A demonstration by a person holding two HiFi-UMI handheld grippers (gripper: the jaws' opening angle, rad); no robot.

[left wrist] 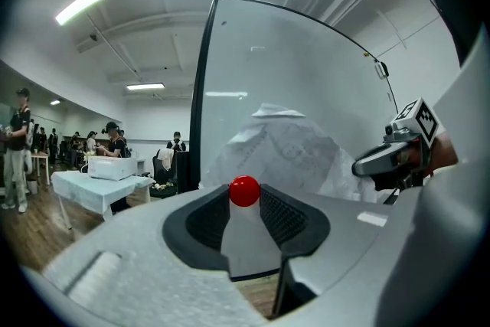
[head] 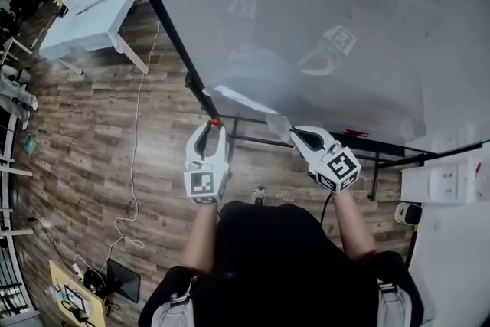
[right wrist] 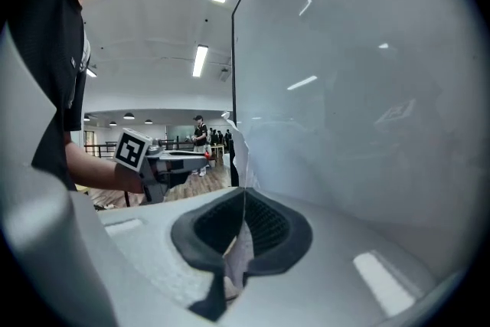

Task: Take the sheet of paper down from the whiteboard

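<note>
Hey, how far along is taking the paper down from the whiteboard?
Done: the red magnet is off the whiteboard, pinched in the left claw. In hand: the right claw is shut on an edge of the sheet of paper. Left: probably carrying the sheet clear of the board.

The left gripper [head: 213, 125] and right gripper [head: 294, 134] are pale grey, with black pads [left wrist: 283, 215] and black-and-white marker cubes [head: 204, 184]; the top [head: 264, 256] is black.

One whiteboard [head: 321, 19], one sheet of paper [left wrist: 283, 149], one red magnet [left wrist: 244, 191], one white table [head: 76, 33]; two grippers: left gripper [head: 214, 125], right gripper [head: 293, 132].
</note>
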